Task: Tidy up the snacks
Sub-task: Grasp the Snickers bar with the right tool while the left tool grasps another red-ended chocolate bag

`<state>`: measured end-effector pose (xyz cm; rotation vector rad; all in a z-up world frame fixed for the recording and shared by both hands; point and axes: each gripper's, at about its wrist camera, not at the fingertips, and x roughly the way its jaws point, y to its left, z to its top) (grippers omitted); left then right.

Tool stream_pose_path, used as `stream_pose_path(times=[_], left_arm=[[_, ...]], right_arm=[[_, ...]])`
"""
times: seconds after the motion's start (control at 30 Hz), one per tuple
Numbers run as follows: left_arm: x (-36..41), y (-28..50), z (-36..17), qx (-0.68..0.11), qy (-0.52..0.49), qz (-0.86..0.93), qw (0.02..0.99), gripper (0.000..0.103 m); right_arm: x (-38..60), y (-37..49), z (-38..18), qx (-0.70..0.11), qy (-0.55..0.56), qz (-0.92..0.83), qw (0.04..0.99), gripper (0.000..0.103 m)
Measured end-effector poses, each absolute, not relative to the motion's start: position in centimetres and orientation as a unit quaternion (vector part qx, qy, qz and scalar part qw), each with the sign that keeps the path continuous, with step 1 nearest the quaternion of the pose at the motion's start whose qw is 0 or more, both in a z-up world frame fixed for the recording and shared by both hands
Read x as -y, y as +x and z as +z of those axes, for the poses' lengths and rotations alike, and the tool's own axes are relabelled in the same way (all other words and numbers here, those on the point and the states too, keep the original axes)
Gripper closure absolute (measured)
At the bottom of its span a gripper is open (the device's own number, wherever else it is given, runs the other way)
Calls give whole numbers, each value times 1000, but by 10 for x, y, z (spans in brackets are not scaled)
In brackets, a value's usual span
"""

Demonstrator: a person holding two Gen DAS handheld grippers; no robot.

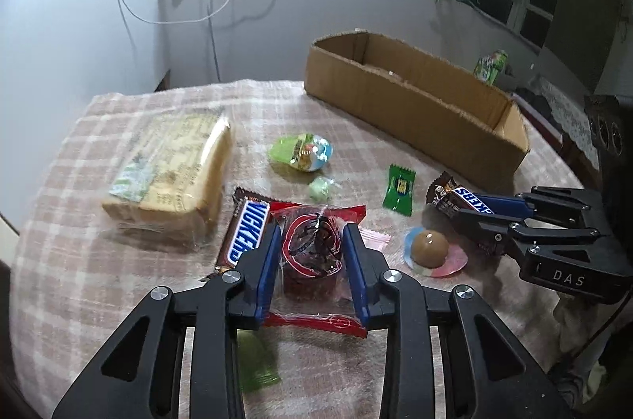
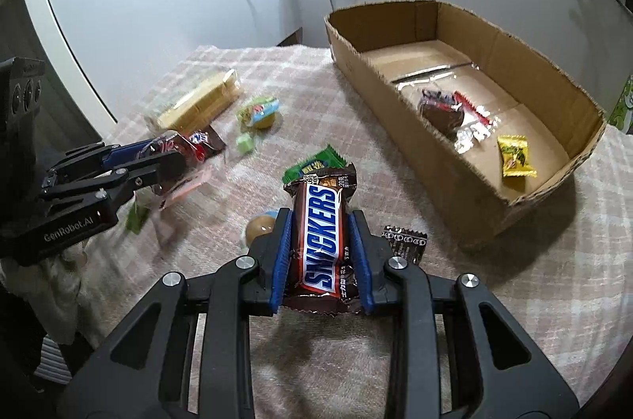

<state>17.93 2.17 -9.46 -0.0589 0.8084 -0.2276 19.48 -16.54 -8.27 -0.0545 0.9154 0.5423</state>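
At lower centre of the left wrist view, grips a red-wrapped cake [image 1: 312, 253] in the left tool [image 1: 312, 233], with both blue pads pressed into the clear film at its sides. At lower centre of the right wrist view, likewise clenches the right tool [image 2: 320, 215] on a Snickers bar [image 2: 322, 233], pinched by its long edges, label up, lengthwise toward the top of the frame.

Judged as the pick step of the sorting: two snacks seized at once, neither yet boxed. Cannot tell whether either has cleared the bench [image 1: 118, 280].

Toward upper right of both views, finds the goal: an open cardboard box [image 2: 534, 205], near the right tool and well apart from the left. Already holds a wrapped chocolate cake [image 2: 439, 110] and a yellow candy [image 2: 514, 158] on its floor.

Still loose on the plaid cloth:
- bread pack [image 1: 170, 162], left of centre
- second Snickers bar [image 1: 247, 233], just beside the left tool
- toy egg [image 1: 302, 152] and green candy [image 1: 399, 187], mid frame
- jelly cup [image 1: 431, 249], between the two tools

Next, probably: lift both, carry toward upper right, pass above the box's ragged front wall, lower over bare cardboard, then let go. Calls for enough height over that rim and for keeping the two tools from crossing on the way to one target. Calls also for a light squeeze on the cake: likely soft under slippery film.
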Motion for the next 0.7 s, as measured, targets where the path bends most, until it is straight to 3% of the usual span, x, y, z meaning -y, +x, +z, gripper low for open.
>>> stream_pose_path(times=[0.37,0.7], left_arm=[[-39,170,-62,-361,-77,-119,922,73],[-27,168,-55,-344,-60,-137,927,73]], right_arm=[[177,185,-52,-404,-17,260,877,73],[163,172,-37,-388,-2,299,872,73]])
